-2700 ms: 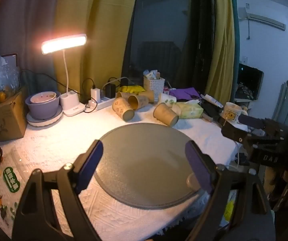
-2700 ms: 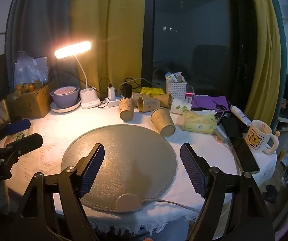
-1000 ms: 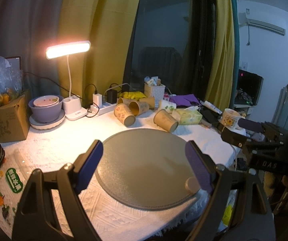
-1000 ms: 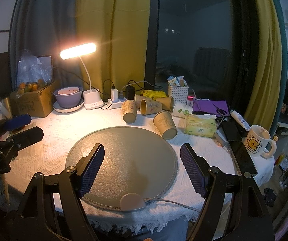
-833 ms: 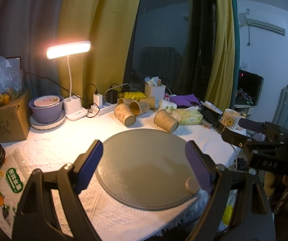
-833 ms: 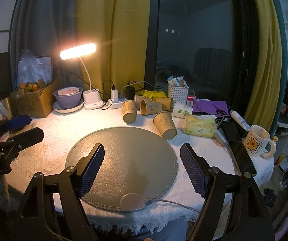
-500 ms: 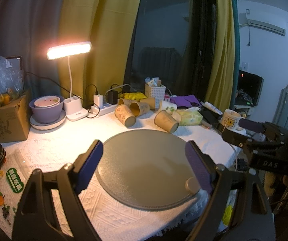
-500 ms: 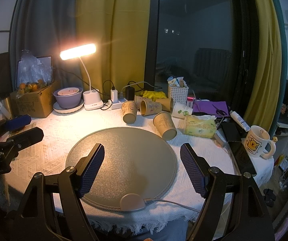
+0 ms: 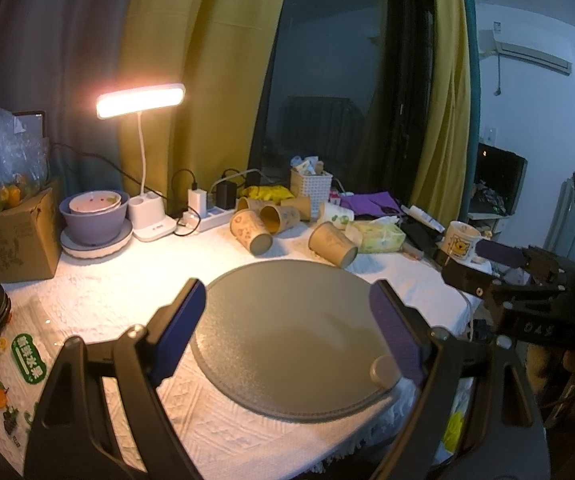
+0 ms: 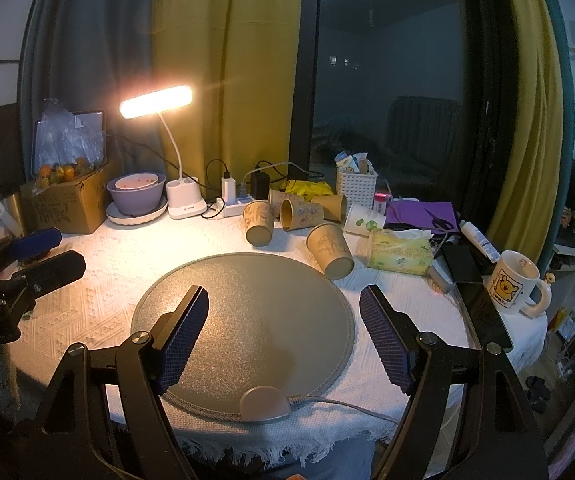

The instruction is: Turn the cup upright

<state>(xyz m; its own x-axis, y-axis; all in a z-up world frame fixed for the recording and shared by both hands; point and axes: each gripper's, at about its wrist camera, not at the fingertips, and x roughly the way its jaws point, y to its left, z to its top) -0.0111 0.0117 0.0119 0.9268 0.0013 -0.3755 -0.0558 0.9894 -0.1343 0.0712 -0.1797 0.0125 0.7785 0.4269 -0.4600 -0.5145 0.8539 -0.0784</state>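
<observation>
Several brown paper cups lie on their sides behind a round grey mat (image 10: 247, 312). The nearest cup (image 10: 329, 250) rests at the mat's far right edge; it also shows in the left wrist view (image 9: 332, 244). Another cup (image 10: 260, 224) lies left of it, also visible in the left wrist view (image 9: 250, 232). My left gripper (image 9: 287, 332) is open and empty above the mat's near side. My right gripper (image 10: 283, 336) is open and empty over the mat's near edge. Both are well short of the cups.
A lit desk lamp (image 10: 155, 106), a purple bowl (image 10: 137, 196) and a cardboard box (image 10: 67, 200) stand at back left. A power strip (image 10: 235, 204), a white basket (image 10: 356, 186), a tissue pack (image 10: 401, 254), a phone (image 10: 483, 312) and a bear mug (image 10: 517, 288) crowd the back and right.
Both grippers have drawn back and risen slightly since the earliest frames, so the table looks a little farther off. In the last second almost nothing has moved. Both jaws stay open.
</observation>
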